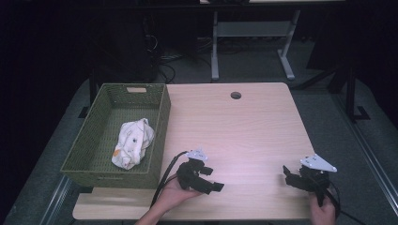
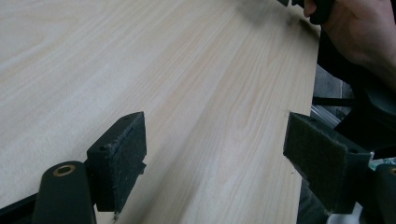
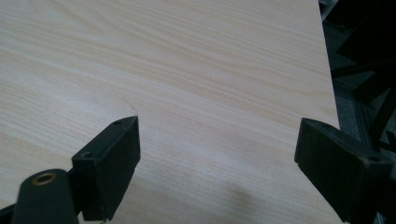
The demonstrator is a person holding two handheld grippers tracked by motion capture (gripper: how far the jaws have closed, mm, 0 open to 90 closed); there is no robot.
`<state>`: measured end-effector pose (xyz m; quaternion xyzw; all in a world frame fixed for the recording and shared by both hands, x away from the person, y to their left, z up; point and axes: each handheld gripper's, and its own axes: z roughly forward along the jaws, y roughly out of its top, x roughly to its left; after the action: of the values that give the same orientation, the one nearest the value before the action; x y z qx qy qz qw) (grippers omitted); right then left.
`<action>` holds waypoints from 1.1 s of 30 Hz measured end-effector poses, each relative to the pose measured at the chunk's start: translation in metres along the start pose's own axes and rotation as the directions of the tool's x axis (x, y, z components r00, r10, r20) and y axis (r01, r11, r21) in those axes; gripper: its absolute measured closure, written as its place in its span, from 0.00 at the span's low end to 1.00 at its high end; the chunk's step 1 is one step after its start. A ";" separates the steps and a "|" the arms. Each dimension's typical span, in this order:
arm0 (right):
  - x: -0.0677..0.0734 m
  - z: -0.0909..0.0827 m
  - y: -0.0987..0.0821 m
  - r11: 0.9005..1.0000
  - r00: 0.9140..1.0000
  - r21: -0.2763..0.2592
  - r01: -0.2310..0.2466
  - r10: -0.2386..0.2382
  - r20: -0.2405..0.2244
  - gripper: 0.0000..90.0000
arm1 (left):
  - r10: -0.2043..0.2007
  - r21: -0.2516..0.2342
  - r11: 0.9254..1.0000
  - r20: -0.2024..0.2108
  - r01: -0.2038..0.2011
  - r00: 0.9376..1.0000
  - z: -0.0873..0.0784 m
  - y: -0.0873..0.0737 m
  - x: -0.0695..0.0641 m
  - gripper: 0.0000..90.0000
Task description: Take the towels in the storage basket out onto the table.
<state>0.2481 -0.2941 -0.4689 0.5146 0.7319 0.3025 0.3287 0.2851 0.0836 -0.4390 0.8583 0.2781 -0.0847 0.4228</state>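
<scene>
Cloth (image 1: pixel 133 143) lies bundled in the green woven basket (image 1: pixel 161 123), at ten o'clock from your left tongs (image 1: pixel 210 180). Both left and right tongs (image 1: pixel 292 176) gape wide, empty, low over the counter (image 1: pixel 244 126); approach the cloth from above, clearing the rim.

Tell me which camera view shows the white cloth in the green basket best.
The high view: the crumpled white cloth lies in plain sight inside the green basket. The two gripper views look along bare wooden table, so they add nothing about it.
</scene>
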 end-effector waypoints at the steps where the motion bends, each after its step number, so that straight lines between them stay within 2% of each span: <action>1: 0.000 -0.001 0.001 1.000 1.000 -0.006 0.003 -0.003 0.000 0.15 | 0.000 0.000 1.000 -0.007 0.000 1.000 0.000 0.002 0.000 0.23; 5: 0.001 -0.004 0.000 1.000 1.000 -0.007 -0.009 0.009 0.007 0.15 | 0.013 -0.014 1.000 -0.008 -0.013 1.000 -0.008 0.016 -0.002 0.23; 8: 0.000 -0.003 -0.003 1.000 1.000 0.003 -0.007 0.007 0.007 0.15 | 0.028 -0.046 0.999 0.018 -0.027 0.999 -0.016 0.027 -0.008 0.23; 12: -0.002 -0.003 -0.003 1.000 1.000 0.003 -0.024 0.024 0.018 0.15 | 0.052 -0.048 0.998 0.033 -0.050 0.998 -0.029 0.043 -0.010 0.22; 17: -0.002 -0.004 -0.003 1.000 1.000 -0.007 -0.021 0.022 0.017 0.15 | 0.074 -0.038 0.997 0.023 -0.073 0.997 -0.041 0.058 -0.009 0.22; 20: -0.003 -0.003 -0.003 1.000 0.999 -0.003 -0.028 0.028 0.020 0.15 | 0.096 -0.047 0.995 0.045 -0.093 0.994 -0.053 0.069 -0.011 0.22; 22: -0.003 -0.004 -0.003 1.000 1.000 -0.007 -0.025 0.025 0.020 0.15 | 0.106 -0.055 0.993 0.036 -0.104 0.994 -0.062 0.075 -0.012 0.22; 26: 0.000 -0.006 -0.002 1.000 1.000 -0.014 -0.001 0.002 0.002 0.15 | 0.106 -0.016 0.994 0.051 -0.105 0.993 -0.076 0.087 -0.004 0.22; 28: 0.003 -0.005 -0.002 1.000 1.000 -0.009 0.013 -0.013 -0.009 0.15 | 0.085 -0.010 0.996 0.067 -0.085 0.994 -0.082 0.091 0.002 0.22; 30: 0.007 -0.004 -0.001 0.999 0.999 -0.004 0.043 -0.043 -0.018 0.15 | 0.064 -0.001 0.998 0.058 -0.064 0.996 -0.090 0.097 0.008 0.22; 33: 0.011 -0.008 0.001 0.998 0.998 -0.023 0.057 -0.057 -0.017 0.15 | 0.047 0.011 0.999 0.059 -0.048 0.997 -0.101 0.101 0.014 0.22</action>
<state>0.2394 -0.2843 -0.4647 0.4870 0.7458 0.3058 0.3363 0.3432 0.1179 -0.3121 0.8643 0.2445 -0.1017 0.4276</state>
